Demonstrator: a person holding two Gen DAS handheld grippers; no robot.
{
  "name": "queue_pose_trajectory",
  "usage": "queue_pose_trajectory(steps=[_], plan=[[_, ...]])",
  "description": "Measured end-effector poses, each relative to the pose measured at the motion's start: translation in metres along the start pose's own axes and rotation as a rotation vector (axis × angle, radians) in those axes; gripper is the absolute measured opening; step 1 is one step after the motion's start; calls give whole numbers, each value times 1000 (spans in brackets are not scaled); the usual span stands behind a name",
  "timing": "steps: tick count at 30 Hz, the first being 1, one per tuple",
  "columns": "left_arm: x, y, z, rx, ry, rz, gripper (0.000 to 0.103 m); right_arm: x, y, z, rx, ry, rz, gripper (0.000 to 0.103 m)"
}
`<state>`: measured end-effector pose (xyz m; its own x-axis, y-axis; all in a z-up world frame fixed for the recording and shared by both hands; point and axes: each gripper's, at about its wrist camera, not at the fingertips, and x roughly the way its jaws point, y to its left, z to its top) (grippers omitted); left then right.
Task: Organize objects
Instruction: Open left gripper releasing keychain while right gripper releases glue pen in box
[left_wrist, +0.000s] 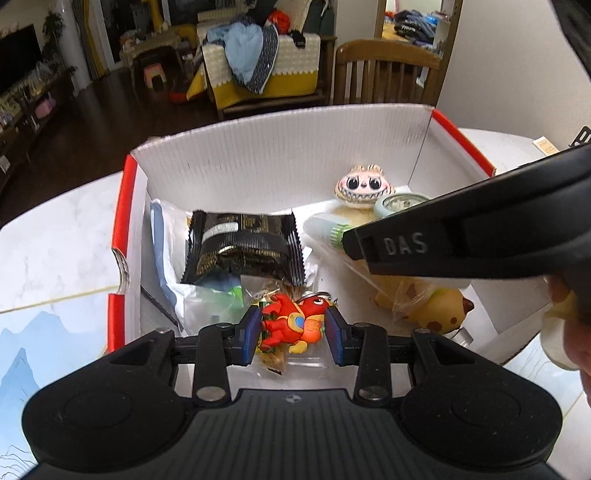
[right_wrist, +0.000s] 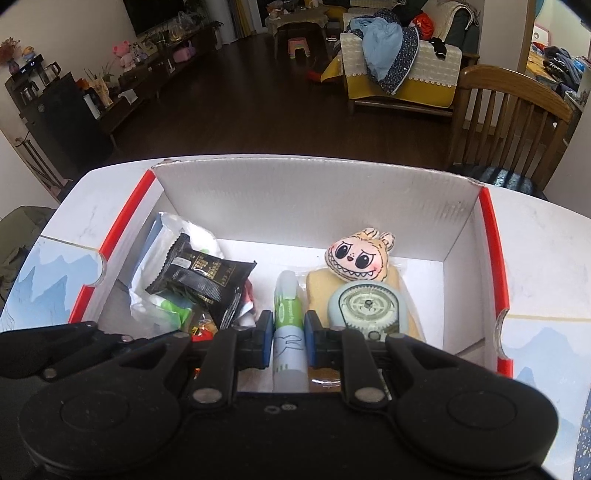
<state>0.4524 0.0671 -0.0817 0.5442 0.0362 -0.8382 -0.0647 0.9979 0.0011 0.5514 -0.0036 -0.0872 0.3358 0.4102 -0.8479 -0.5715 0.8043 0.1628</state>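
Gripping a red-orange toy figure (left_wrist: 291, 325) with the left gripper (left_wrist: 293, 332): blue pads (left_wrist: 251, 332) sit against both sides of it, jaws closed down to the figure's width, low inside the white box with red edges (left_wrist: 125, 206), near its front wall. Right gripper (right_wrist: 288, 338) has its pads (right_wrist: 265, 338) on either side of a white-and-green tube (right_wrist: 290, 332), gap narrow; a thin sliver seems to show on each side, so can't tell if it's actually clamped or just straddling. Tube lies lengthwise along the box floor, roughly mid-box. Same box in the right view (right_wrist: 493, 258). Black foil snack packet (left_wrist: 240, 247) sits left of centre on top of a white plastic bag (left_wrist: 170, 236), with a clear pouch holding something green (left_wrist: 218, 299) just in front of it. Pink grinning plush face (right_wrist: 356, 254) is toward the back right, resting on a yellow pad (right_wrist: 317, 288); pale blue round gadget with a gear-like face (right_wrist: 365, 306) just in front of it, beside the tube. Yellow spotted toy in clear wrap (left_wrist: 436, 306) at the front right. Box sits on a white marble-look table (left_wrist: 55, 229); wooden chair (right_wrist: 509, 122) behind it.
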Motion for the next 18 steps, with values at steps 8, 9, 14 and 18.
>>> queue_pose_trajectory(steps=[8, 9, 14, 18], plan=[[7, 5, -1, -7, 45, 14, 37, -17, -2, -2, 2, -23, 36, 18], [8, 5, -1, -9, 51, 10, 37, -20, -3, -3, -1, -25, 44, 18], [5, 4, -3, -10, 45, 9, 38, -33, -4, -7, -27, -45, 36, 19], [-5, 5, -4, -28, 14, -10, 55, -43, -8, -11, -23, -53, 49, 20]])
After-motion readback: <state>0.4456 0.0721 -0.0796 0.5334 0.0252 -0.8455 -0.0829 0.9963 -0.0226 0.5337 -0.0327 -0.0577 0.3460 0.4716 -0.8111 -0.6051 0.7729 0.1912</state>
